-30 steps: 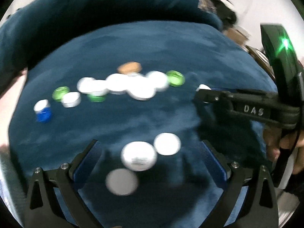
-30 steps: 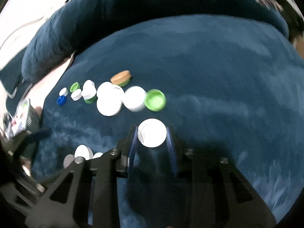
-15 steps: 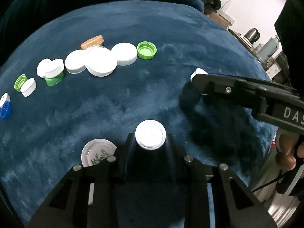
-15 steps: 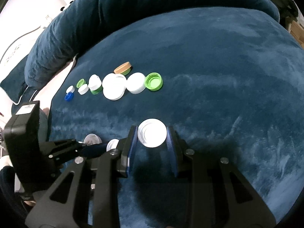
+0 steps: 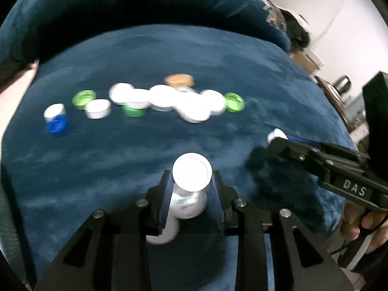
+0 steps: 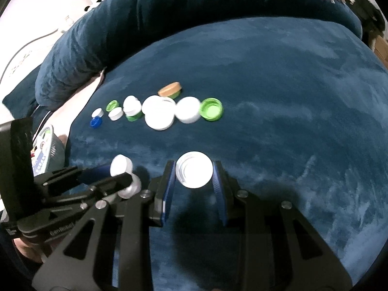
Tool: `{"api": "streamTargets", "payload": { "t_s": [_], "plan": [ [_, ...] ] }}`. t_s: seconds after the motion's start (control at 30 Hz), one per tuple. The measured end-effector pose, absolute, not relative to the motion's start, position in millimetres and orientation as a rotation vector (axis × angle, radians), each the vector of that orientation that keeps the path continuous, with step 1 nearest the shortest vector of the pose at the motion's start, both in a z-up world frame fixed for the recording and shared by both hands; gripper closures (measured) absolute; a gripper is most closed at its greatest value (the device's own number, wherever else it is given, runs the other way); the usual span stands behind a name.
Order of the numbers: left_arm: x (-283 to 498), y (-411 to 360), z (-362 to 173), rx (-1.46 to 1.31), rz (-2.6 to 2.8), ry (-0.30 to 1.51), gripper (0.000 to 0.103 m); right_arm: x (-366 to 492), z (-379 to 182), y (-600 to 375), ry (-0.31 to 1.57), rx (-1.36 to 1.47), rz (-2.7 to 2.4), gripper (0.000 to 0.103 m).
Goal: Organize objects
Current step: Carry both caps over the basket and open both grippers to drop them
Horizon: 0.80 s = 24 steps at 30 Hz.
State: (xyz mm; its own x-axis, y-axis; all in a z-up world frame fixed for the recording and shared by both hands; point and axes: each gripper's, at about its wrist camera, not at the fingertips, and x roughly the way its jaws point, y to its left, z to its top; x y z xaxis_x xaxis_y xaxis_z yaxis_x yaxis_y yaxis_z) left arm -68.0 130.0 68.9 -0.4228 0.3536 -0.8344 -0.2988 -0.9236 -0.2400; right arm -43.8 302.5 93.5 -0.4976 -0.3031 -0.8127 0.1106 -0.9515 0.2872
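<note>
My left gripper (image 5: 192,178) is shut on a small white cap (image 5: 191,169), held just above the blue velvet cushion (image 5: 121,160). Two more white lids (image 5: 186,202) lie blurred under its fingers. My right gripper (image 6: 194,169) is shut on another white cap (image 6: 194,175), hollow side up. In the right wrist view the left gripper (image 6: 121,171) comes in from the left with its cap (image 6: 120,165) above a silvery lid (image 6: 132,189). A row of white, green and blue caps (image 6: 158,112) with a tan lid (image 6: 169,89) lies further back.
A dark blue backrest (image 6: 169,12) curves behind the cushion. A small device with buttons (image 6: 44,143) lies off the cushion's left edge. A person's hand (image 5: 359,220) grips the right tool. Boxes and a kettle (image 5: 343,83) stand beyond the right edge.
The left gripper was open over three white lids, then shut on one and lifted it; it has since shifted, blurring the view. The right gripper kept its cap throughout.
</note>
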Motion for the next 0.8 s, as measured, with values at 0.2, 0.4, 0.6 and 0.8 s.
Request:
{"api": "streamTargets", "payload": {
  "t_s": [0.2, 0.4, 0.6, 0.8],
  "plan": [
    [-60.9, 90.5, 82.9, -1.408, 2.490, -0.122, 0.071, -44.5, 98.7, 270.3, -0.222, 1.392, -2.470, 0.071],
    [-47.2, 55.1, 101.4, -1.386, 2.582, -0.136, 0.071, -42.9, 108.6, 231.1, -0.155, 1.338, -2.424, 0.071],
    [-30.7, 15.3, 118.9, -1.354, 2.664, -0.195, 0.071, -38.3, 115.7, 189.7, -0.088, 1.299, -2.373, 0.071],
    [-13.1, -40.5, 145.3, -1.300, 2.802, -0.276, 0.071, -35.7, 129.8, 145.2, -0.038, 1.249, -2.319, 0.071]
  ]
}}
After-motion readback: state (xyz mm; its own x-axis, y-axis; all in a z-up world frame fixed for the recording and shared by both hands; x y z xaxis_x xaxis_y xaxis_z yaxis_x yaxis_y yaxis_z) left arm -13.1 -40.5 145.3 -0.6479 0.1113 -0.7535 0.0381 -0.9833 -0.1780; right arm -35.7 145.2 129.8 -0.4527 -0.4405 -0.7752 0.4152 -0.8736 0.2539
